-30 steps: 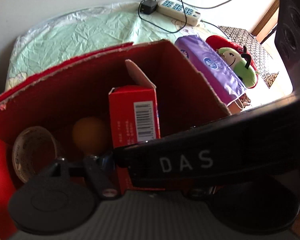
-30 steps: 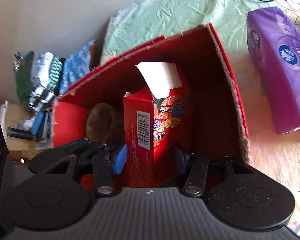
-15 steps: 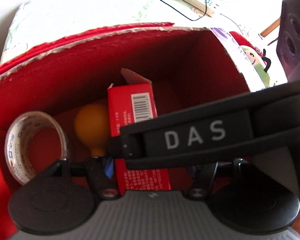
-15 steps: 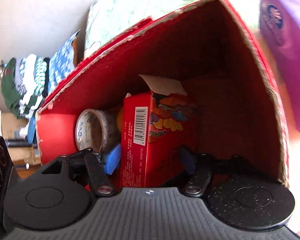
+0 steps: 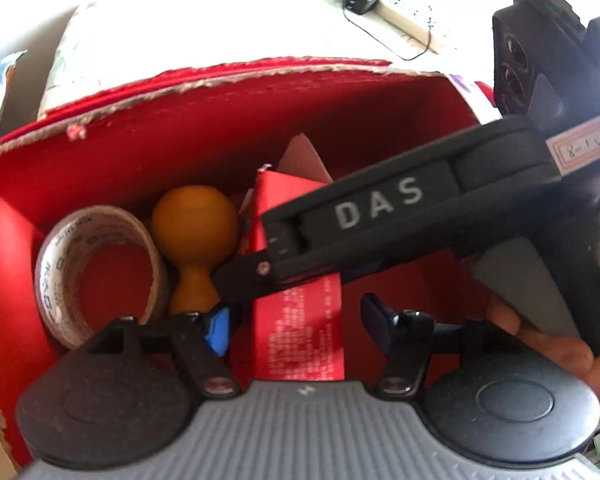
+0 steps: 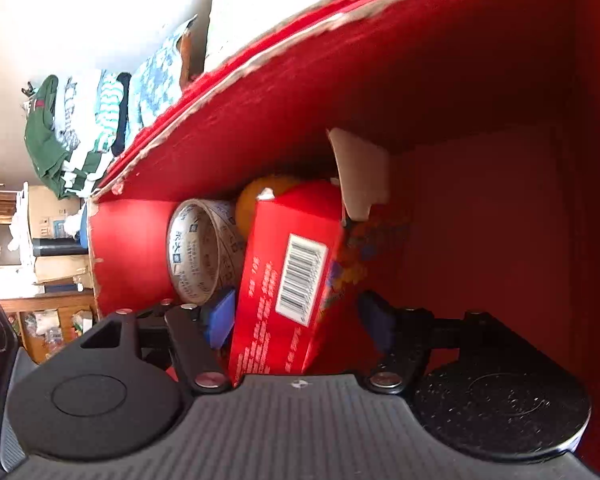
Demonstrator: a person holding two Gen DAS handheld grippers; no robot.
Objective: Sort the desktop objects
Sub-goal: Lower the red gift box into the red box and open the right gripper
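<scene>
A small red carton (image 5: 300, 332) with a barcode (image 6: 300, 280) stands tilted inside the big red cardboard box (image 5: 220, 120), its flap up. Beside it lie a tape roll (image 5: 96, 272) and an orange bulb-shaped piece (image 5: 194, 224). My right gripper (image 6: 298, 318) straddles the carton; its jaws are opening, with a gap at the right pad. My left gripper (image 5: 296, 326) also has the carton between its fingers, jaws widening, with gaps on both sides. One of the right gripper's fingers (image 5: 244, 276) crosses the left wrist view.
The box's torn rim (image 6: 260, 60) rises around both grippers. A power strip (image 5: 404, 20) with a charger lies on the pale green cloth (image 5: 80, 40) behind. A hand (image 5: 560, 352) holds the right tool. Folded clothes (image 6: 80, 128) pile up at the left.
Both grippers have come closer over the box. The right jaws have widened off the carton, which now leans inside the box. The tape roll and orange piece show more fully.
</scene>
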